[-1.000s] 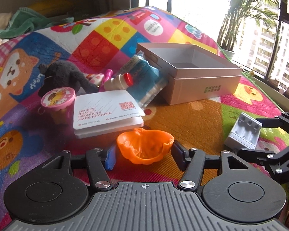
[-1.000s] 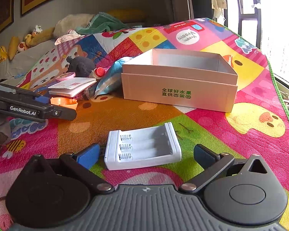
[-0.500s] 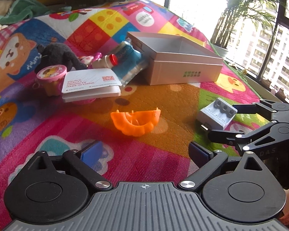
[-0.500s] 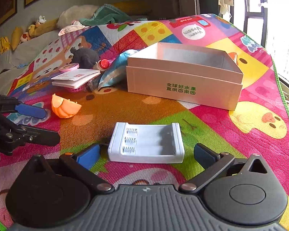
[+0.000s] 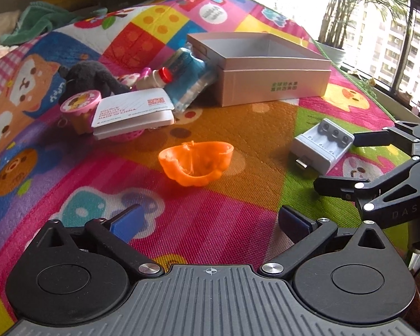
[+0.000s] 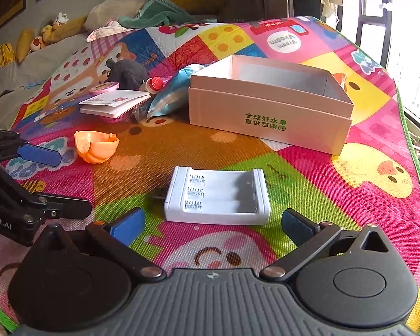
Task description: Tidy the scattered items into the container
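Left gripper (image 5: 210,221) spread wide, nothing between the blue pads; its jaws have just been opening; it hangs low over the play mat (image 5: 238,224), apart from the orange half-shell (image 5: 196,163), which lies open side up on the mat's orange patch ahead of it.

Right gripper (image 6: 210,224) also wide open, holding nothing; white battery charger (image 6: 218,196) lies flat on the green patch just ahead of the pads and between their lines, untouched as far as can be told; charger bays empty, springs showing, plug prongs sticking out of one end.

Cardboard box (image 6: 268,117), open top, green print on its near wall, stands farther up the mat toward the window edge; what can be seen of its inside is bare.

Cluster beside the box, toward the mat's far side: blue packet (image 5: 186,78) leaning against the box wall; small bottle with red cap (image 5: 156,79); black plush toy (image 5: 91,77); pink-lidded cup (image 5: 81,106); white booklet (image 5: 133,112) lying on a pink mesh thing.

Green cloth (image 6: 156,14) and soft toys beyond the mat's far edge; window and a potted plant (image 5: 358,8) past the side edge.
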`<state>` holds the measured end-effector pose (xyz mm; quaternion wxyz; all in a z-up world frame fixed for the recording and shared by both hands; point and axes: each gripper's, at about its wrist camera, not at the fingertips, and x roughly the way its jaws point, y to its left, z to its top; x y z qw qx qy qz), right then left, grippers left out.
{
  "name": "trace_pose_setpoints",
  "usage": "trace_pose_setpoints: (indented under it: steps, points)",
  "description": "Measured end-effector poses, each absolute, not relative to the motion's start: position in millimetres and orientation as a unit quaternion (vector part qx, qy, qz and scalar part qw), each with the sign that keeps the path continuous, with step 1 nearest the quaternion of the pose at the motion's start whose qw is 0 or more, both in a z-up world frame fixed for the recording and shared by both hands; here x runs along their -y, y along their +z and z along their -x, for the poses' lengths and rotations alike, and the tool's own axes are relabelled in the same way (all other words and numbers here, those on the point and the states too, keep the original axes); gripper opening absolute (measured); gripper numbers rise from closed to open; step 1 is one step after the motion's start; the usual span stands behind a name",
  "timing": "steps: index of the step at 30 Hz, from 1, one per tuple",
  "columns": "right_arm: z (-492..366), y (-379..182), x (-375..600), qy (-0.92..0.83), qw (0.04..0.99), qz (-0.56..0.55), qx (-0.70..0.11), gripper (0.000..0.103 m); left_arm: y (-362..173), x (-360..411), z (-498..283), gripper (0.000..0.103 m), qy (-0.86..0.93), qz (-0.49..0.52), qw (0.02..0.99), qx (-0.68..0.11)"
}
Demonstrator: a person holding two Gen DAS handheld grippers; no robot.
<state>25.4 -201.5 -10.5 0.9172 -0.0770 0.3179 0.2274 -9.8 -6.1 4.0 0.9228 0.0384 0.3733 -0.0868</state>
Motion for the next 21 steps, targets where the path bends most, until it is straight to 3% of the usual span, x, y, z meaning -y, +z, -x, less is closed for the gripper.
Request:
trace_pose_setpoints:
  steps: [21]
  points:
    - [-25.3, -10.2, 200.2, 0.223, 0.917, 0.077, -0.32, 0.103, 3.3, 6.2, 12.9, 0.103, -0.085, -0.039, 0.925, -0.368]
